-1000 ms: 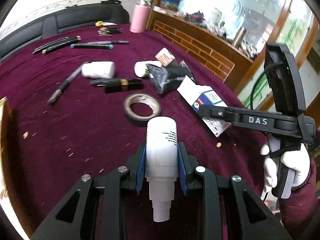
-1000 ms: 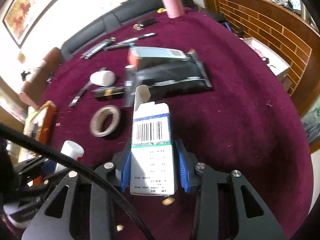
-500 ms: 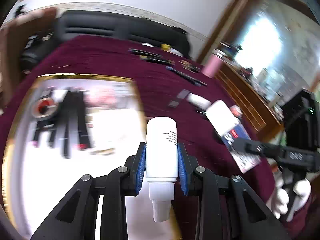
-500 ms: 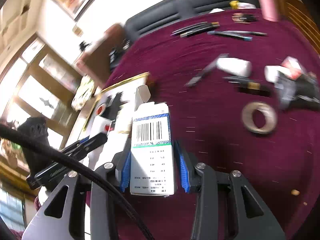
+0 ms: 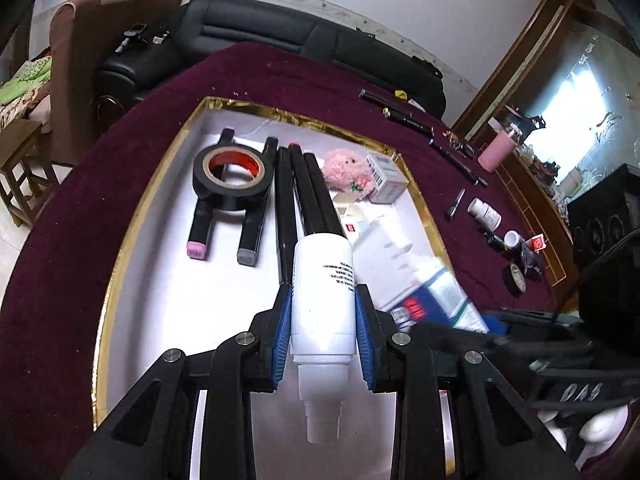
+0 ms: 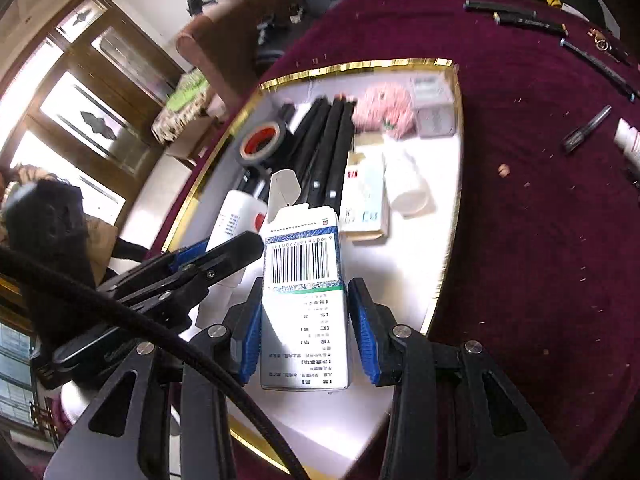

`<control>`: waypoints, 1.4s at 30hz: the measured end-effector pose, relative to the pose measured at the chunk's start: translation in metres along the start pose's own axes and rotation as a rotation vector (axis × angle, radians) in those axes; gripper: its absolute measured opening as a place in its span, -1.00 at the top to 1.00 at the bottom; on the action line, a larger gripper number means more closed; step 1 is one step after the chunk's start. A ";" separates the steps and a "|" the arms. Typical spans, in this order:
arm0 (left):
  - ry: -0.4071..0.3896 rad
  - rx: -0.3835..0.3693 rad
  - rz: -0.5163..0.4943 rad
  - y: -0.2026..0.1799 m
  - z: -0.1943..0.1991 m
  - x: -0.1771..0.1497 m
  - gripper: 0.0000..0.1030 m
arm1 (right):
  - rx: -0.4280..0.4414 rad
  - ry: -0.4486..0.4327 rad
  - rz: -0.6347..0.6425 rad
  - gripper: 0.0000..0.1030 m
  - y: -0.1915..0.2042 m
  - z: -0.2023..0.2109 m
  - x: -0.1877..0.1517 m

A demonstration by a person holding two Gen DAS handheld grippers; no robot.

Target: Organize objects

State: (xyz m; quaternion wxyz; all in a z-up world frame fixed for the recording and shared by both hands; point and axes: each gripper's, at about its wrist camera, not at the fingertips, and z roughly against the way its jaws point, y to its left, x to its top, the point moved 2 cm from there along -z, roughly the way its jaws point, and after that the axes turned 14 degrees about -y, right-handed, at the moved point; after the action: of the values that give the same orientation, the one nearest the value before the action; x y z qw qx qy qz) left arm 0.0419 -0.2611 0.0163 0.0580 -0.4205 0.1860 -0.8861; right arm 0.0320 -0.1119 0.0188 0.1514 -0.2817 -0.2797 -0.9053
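Note:
My left gripper [image 5: 323,336] is shut on a white plastic bottle [image 5: 323,292], held over the white gold-rimmed tray [image 5: 160,280]. My right gripper [image 6: 306,336] is shut on a white medicine box [image 6: 304,300] with a barcode and an open flap, also over the tray [image 6: 424,264]. In the right wrist view the left gripper [image 6: 208,268] and its bottle [image 6: 236,220] are just left of the box. In the left wrist view the box [image 5: 436,300] shows blurred at the tray's right side.
The tray holds a black tape roll [image 5: 232,174], two markers [image 5: 200,216], black pens [image 5: 304,196], a pink plush [image 5: 348,168] and small boxes [image 5: 384,176]. On the maroon cloth to the right lie pens [image 5: 456,160], a pill bottle [image 5: 484,212], tape [image 5: 516,278] and a pink flask [image 5: 496,152].
Both grippers have swung left from the cluttered cloth to above the tray, still holding the bottle and the box. The tray now fills both views.

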 end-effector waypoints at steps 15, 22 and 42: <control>0.005 -0.003 0.050 0.010 0.001 -0.002 0.48 | -0.095 0.011 0.044 0.21 0.006 -0.015 -0.001; -0.058 -0.014 0.105 0.012 0.019 0.011 0.15 | -0.084 -0.008 0.043 0.19 0.005 -0.003 -0.002; -0.019 -0.287 -0.102 -0.136 0.013 0.007 0.04 | -0.284 -0.674 -0.042 -1.00 -0.124 0.240 0.016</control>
State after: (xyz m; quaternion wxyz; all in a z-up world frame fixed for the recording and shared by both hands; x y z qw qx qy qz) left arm 0.0545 -0.1406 0.0808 -0.0459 -0.4416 0.2886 -0.8483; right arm 0.0678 0.1269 0.1400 -0.0087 -0.5764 -0.1910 -0.7945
